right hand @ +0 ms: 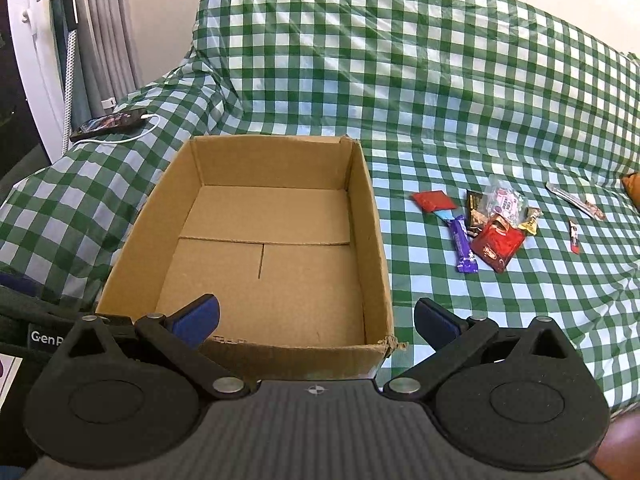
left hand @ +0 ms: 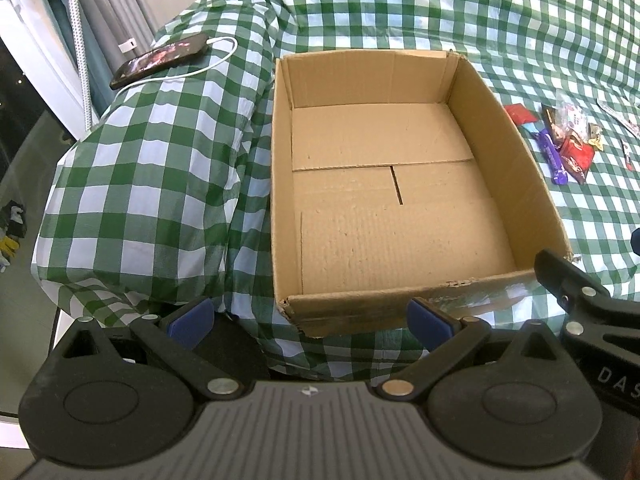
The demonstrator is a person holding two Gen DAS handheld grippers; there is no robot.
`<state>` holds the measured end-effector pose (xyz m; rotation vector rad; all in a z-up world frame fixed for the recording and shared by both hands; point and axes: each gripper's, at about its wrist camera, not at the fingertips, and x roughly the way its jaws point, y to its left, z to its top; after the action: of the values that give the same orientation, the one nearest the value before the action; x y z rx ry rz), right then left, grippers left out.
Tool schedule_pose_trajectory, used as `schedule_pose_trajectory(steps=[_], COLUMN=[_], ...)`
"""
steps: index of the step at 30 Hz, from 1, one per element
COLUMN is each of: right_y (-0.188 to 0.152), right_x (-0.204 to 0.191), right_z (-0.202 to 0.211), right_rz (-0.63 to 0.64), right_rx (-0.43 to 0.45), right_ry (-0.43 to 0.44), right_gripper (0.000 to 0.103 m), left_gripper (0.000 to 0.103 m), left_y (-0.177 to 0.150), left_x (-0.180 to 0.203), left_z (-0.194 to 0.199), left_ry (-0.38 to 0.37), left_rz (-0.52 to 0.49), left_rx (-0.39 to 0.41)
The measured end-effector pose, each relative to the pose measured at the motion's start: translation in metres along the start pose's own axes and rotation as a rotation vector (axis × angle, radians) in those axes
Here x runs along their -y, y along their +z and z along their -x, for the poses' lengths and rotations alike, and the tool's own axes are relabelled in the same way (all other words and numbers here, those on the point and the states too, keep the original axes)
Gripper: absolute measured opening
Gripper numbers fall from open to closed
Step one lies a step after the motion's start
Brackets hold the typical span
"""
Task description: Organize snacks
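Observation:
An open cardboard box (left hand: 516, 168) (right hand: 372, 240) with nothing inside it rests on a green-and-white checked cloth. To its right lies a small heap of snacks (left hand: 560, 140) (right hand: 492, 228): a purple bar (right hand: 464, 250), a red packet (right hand: 498, 246), a flat red sachet (right hand: 434, 201), a clear bag (right hand: 505, 200) and small wrapped sweets. My left gripper (left hand: 310, 320) is open, near the box's front left corner. Over the box's front right corner my right gripper (right hand: 316, 320) stands open too. Both hold nothing.
A phone (left hand: 158, 60) (right hand: 110, 124) on a white charging cable lies on the cloth at the far left. A long thin packet (right hand: 576, 201) and a small red stick (right hand: 574, 237) lie further right. The cloth rises behind the box. The other gripper's body (left hand: 588, 300) shows at the right edge.

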<state>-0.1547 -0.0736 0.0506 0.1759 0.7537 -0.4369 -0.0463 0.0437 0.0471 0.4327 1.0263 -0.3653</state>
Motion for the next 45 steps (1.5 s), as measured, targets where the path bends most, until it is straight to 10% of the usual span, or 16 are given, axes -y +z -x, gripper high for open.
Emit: schedule_pose_trajectory(steps=[25,38,45], right_y=[-0.025,-0.024,-0.017], right_x=[0.033,0.01,0.052], right_z=[-0.102,-0.073,-0.023], right_rz=[-0.169,-0.097,-0.132], right_rx=[-0.137,-0.119,-0.002], right_ry=[0.054,0.102,0.107], right_gripper=[0.103,0.103,0.103], left_gripper=[0.103,0.103,0.103], left_y=[-0.001,0.0,0.019], left_x=[-0.009,-0.019,-0.002], left_z=[-0.008,0.006,0.009], left_ry=[0.021,0.019,-0.152], left_rz=[-0.011,0.018,0.039], left_rx=[-0.022,0.007,-0.012])
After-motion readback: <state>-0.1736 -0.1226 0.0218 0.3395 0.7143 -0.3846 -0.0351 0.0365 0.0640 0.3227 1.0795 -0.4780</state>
